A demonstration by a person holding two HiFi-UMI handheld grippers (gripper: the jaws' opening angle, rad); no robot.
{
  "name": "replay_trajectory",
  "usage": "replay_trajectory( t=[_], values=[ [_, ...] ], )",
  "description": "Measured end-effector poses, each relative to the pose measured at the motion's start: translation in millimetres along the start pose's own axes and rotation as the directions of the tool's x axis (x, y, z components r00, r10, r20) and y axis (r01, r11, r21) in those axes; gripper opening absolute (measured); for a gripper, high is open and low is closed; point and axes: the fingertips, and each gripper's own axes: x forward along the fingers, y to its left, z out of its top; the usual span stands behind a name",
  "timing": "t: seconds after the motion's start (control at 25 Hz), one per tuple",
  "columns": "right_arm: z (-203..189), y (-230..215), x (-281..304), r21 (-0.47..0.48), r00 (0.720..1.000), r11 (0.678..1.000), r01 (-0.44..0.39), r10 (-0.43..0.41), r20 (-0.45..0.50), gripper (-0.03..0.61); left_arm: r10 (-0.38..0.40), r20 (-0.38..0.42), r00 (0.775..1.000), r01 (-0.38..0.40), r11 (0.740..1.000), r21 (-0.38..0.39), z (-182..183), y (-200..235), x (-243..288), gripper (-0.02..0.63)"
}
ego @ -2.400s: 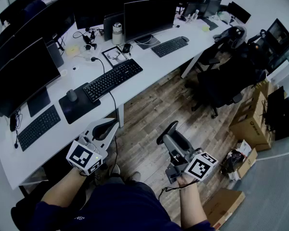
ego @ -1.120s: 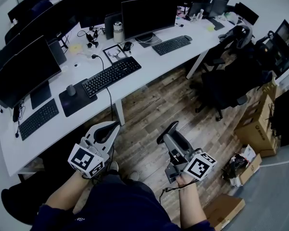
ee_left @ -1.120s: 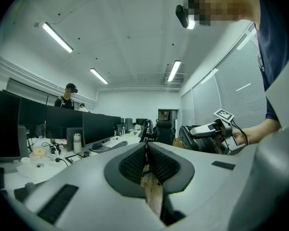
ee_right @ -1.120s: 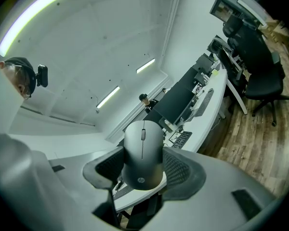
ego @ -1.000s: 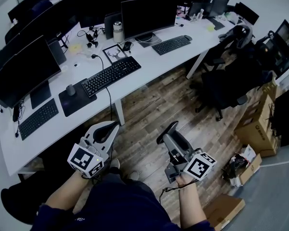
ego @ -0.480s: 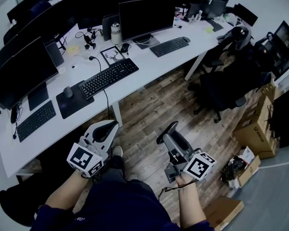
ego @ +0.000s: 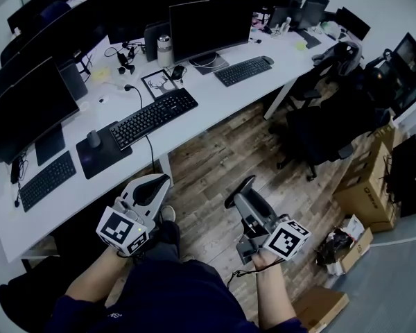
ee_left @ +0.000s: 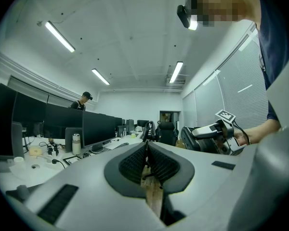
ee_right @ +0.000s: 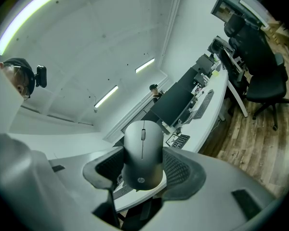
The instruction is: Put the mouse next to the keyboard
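Note:
My right gripper is shut on a grey mouse, which stands on end between the two pads in the right gripper view. In the head view it hangs over the wooden floor, well short of the desk. My left gripper is also over the floor, with its jaws shut and nothing between them. A black keyboard lies on the white desk ahead, with a cable running off its front edge.
A black mouse pad with another mouse lies left of that keyboard. Two more keyboards, several monitors and a flask are on the desk. Office chairs and cardboard boxes stand to the right.
The desk has slid slightly left and down in the head view as the head camera shifted. Both grippers keep the same pose, and the mouse stays held.

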Motion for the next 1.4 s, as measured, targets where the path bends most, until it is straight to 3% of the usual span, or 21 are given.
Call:
replay_trajectory(
  t=[1.4],
  values=[
    [49,-73,207,0.047,0.996,0.996,0.072,-0.069,-0.064,0.255,-0.048,-0.057,0.997,0.043,0.996,-0.076,-22,187,123,0.038]
  ],
)
